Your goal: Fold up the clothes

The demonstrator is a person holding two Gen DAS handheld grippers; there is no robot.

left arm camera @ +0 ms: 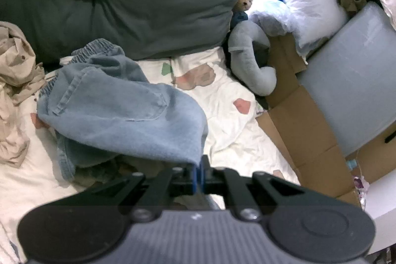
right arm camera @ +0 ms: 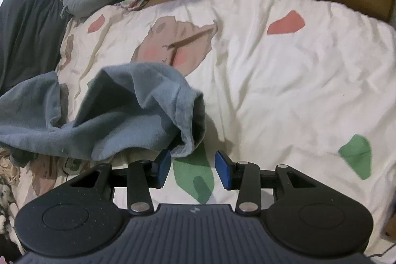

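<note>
The bed (right arm camera: pixel 284 71) is carrying rumpled blue jeans (left arm camera: pixel 118 110), their legs partly hiding each other, while the left gripper (left arm camera: pixel 200 173) is pinching a hem and the right gripper (right arm camera: pixel 193 168) is hovering spread beside a cuff.

No legible text, labels or numbers anywhere — none in either view.

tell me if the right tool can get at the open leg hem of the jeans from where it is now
Probably yes. The right tool is open, and the hem of the jeans lies just ahead of its fingers on the bedsheet, with nothing between them.
</note>
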